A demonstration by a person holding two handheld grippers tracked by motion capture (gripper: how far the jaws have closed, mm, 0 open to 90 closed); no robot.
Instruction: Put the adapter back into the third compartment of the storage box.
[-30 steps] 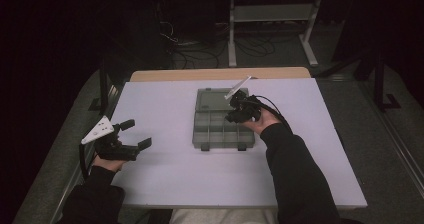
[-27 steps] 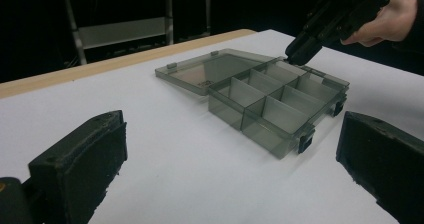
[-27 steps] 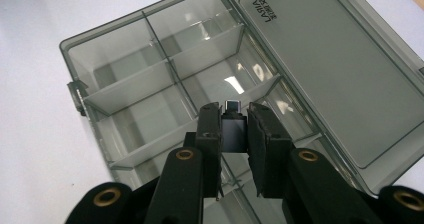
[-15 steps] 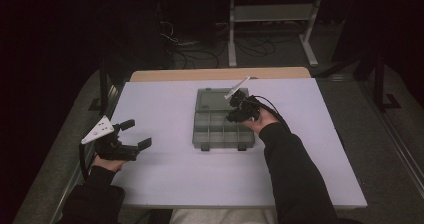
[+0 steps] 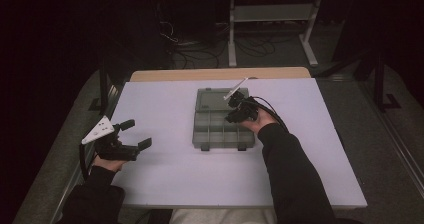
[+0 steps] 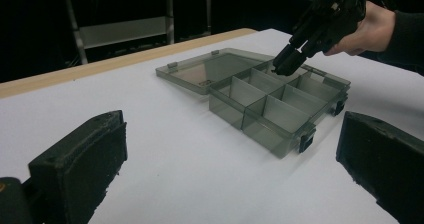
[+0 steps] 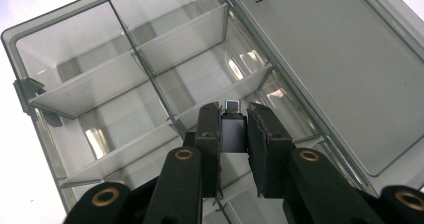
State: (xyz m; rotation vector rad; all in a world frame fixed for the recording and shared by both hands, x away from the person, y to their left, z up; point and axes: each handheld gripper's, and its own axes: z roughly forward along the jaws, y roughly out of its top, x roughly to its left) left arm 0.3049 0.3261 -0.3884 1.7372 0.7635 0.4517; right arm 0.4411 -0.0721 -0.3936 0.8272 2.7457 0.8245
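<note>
A smoky clear compartment box [image 5: 202, 132] lies open mid-table, its lid [image 5: 212, 101] folded flat on the far side. My right gripper [image 5: 234, 115] hovers over the box's right-hand compartments, shut on a small dark adapter with a silver metal end [image 7: 232, 128]. In the right gripper view the adapter sits between the pads, just above a divider [image 7: 220, 100]. The compartments I can see hold nothing. My left gripper [image 5: 136, 134] rests open near the table's left edge, well apart from the box [image 6: 265, 109]; it holds nothing.
The box stands on a white board [image 5: 165, 179] laid over a grey table. A wooden strip [image 5: 220, 74] runs along the board's far edge. Beyond it, in the dark, are a metal shelf frame [image 5: 272, 14] and floor cables [image 5: 200, 49].
</note>
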